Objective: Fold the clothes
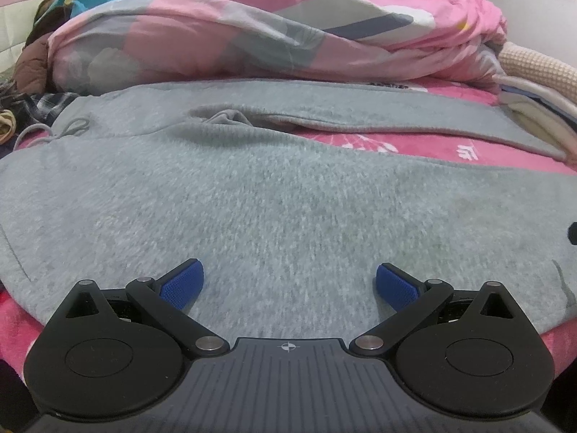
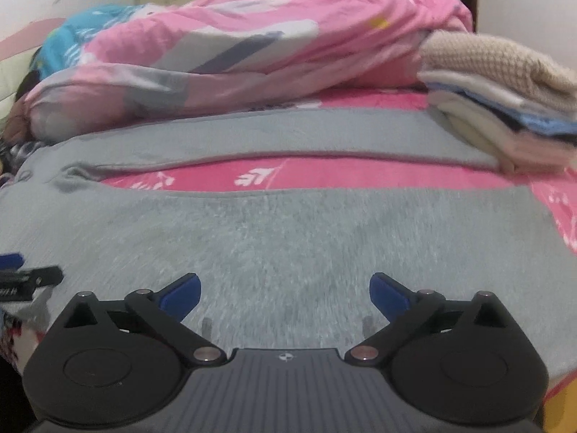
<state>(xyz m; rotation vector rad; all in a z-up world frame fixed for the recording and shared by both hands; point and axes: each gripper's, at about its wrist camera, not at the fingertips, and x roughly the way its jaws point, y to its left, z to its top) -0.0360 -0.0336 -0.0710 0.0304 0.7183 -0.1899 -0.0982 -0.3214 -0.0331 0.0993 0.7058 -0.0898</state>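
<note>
Lying flat across the pink bed [image 2: 360,173], the grey sweatshirt [image 1: 288,198] is spread for folding. Both the left hand-held gripper [image 1: 288,283] and right hand-held gripper [image 2: 285,290] hover over it, jaws wide, holding nothing.

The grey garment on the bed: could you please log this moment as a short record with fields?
garment: grey garment spread flat on the pink bedsheet, which shows through a gap between its two grey parts
left gripper: open, above the near grey fabric, nothing between its fingers
right gripper: open, above the same fabric, holding nothing
behind: pink patterned duvet, bunched up
far right: folded stack, beige knit on top
fold: no fold visible yet
</note>
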